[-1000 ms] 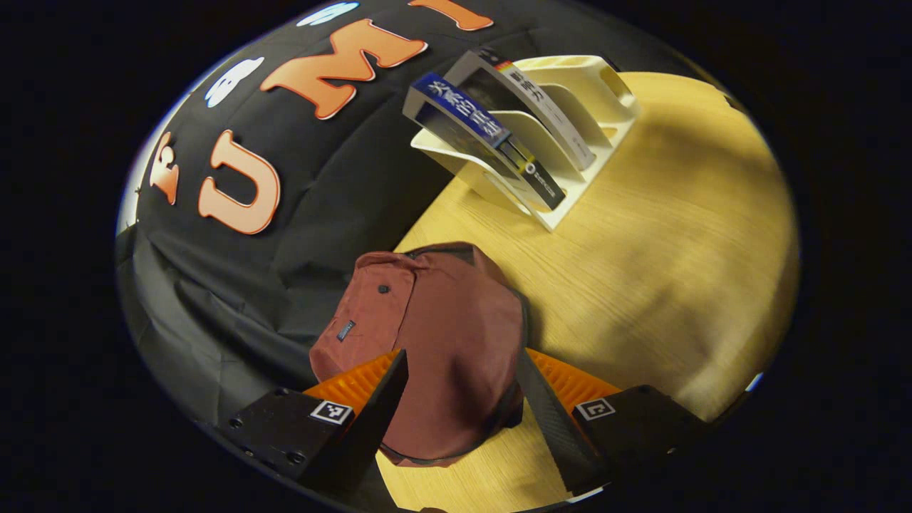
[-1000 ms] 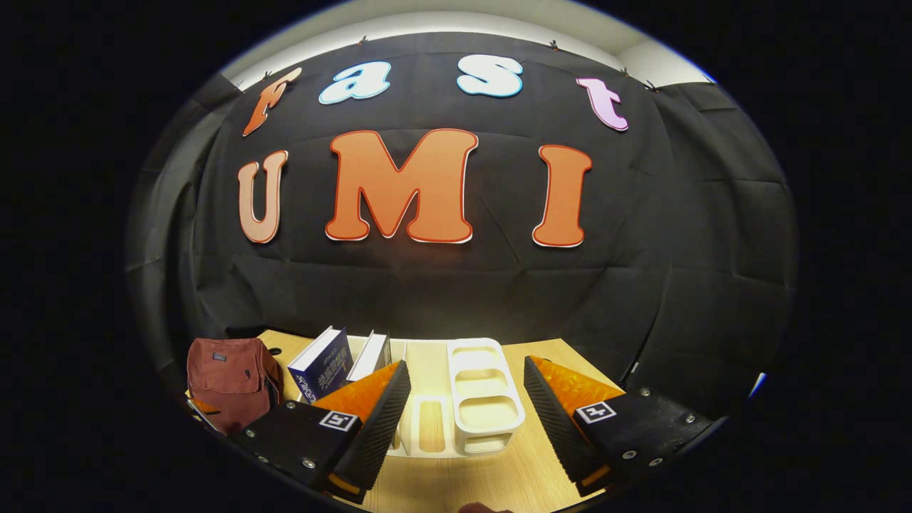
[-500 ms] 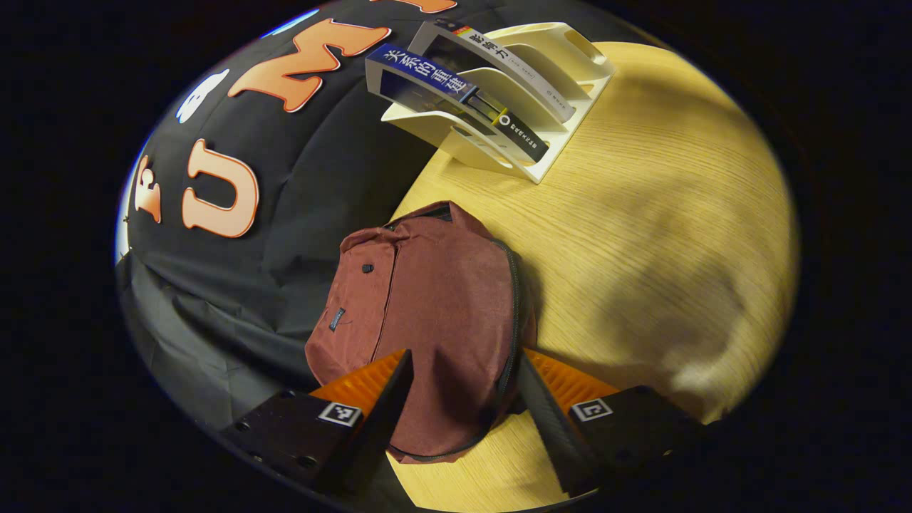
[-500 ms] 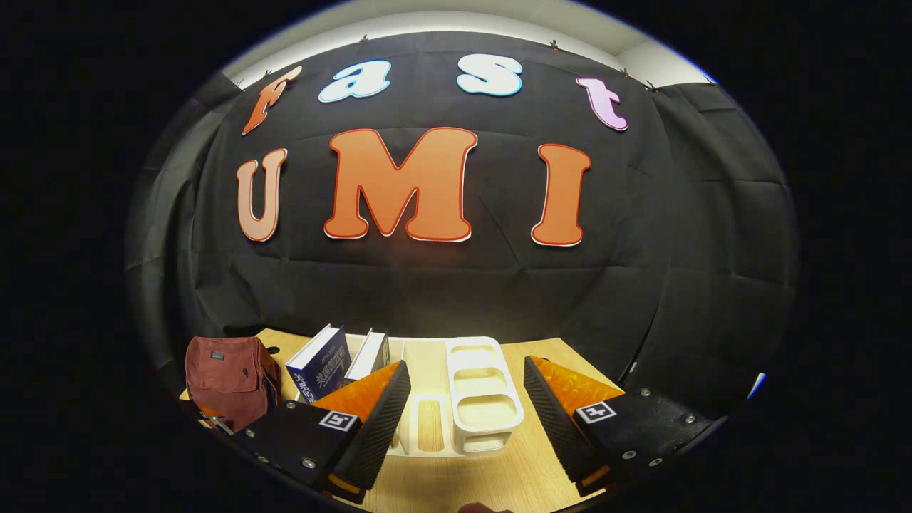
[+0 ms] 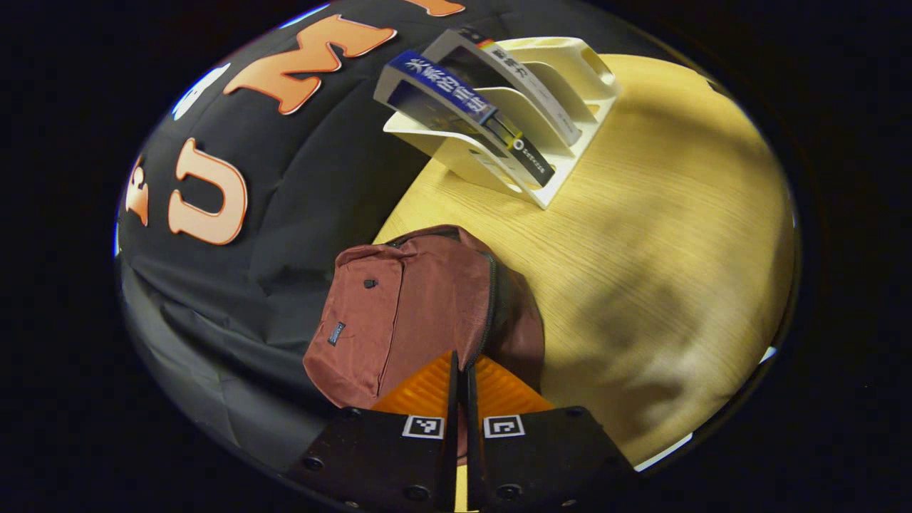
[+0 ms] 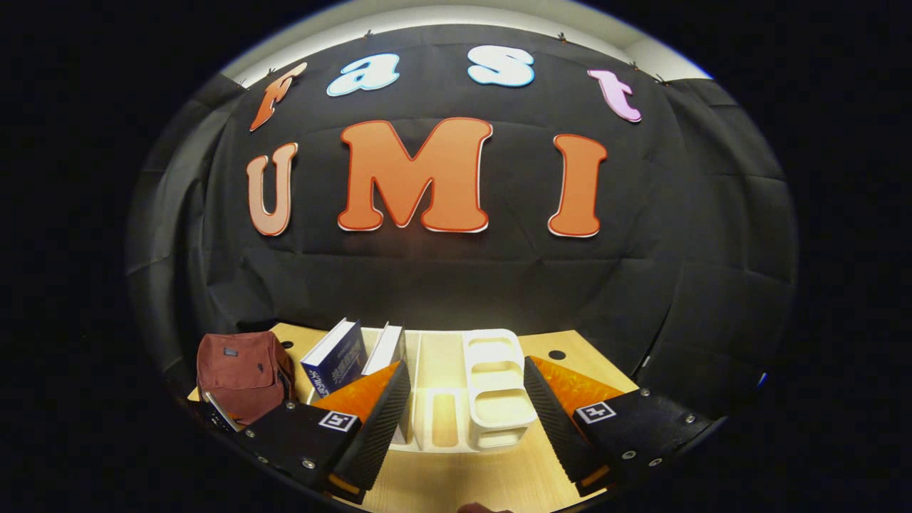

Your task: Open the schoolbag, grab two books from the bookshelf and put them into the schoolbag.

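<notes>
- the left gripper view looks steeply down from close above the schoolbag (image 5: pixel 420 306), its frame rolled so the worktop (image 5: pixel 662 271) slants away to the right.
- the right gripper view sits low near the worktop's (image 6: pixel 456 484) front edge and faces level toward the back wall, with the bookshelf (image 6: pixel 463 392) straight ahead and near.
- both views share the schoolbag (image 6: pixel 242 374), the bookshelf (image 5: pixel 563 107) with its books, and the worktop.

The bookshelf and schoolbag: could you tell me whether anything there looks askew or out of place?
Nothing stands out. Both books lean in the bookshelf slots, which looks normal, and the schoolbag sits slumped on the table with the left gripper closed at its zipper.
</notes>
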Demonstrator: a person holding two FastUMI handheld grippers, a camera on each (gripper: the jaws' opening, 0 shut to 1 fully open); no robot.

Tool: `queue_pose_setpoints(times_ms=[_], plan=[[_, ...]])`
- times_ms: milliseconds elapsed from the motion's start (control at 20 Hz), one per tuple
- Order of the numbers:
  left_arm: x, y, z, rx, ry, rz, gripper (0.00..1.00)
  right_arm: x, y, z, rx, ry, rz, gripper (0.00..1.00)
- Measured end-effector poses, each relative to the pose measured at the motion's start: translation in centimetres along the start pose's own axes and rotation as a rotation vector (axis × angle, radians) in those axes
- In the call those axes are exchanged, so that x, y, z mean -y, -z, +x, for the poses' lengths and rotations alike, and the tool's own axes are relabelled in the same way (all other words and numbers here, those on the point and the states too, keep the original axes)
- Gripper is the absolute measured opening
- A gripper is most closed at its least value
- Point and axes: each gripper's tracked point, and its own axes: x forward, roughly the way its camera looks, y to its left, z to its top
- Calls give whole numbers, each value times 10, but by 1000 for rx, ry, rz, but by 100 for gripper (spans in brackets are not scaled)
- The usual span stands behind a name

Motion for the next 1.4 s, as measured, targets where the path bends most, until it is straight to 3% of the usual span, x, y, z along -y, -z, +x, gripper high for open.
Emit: queue_pose_setpoints(times_ms=[500, 1000, 1250, 1400], plan=[[-103, -43, -29, 106, 145, -164, 3, -108, 25, 21, -314, -256, -35, 95], [-188, -59, -30, 220, 225, -234, 2, -160, 18, 58, -472, -243, -88, 95], [-220, -67, -23, 254, 277, -249, 3, -185, 27, 73, -613, -267, -49, 96], [-230, -66, -20, 270, 279, -243, 2, -185, 39, 90, -707, -237, -66, 96]])
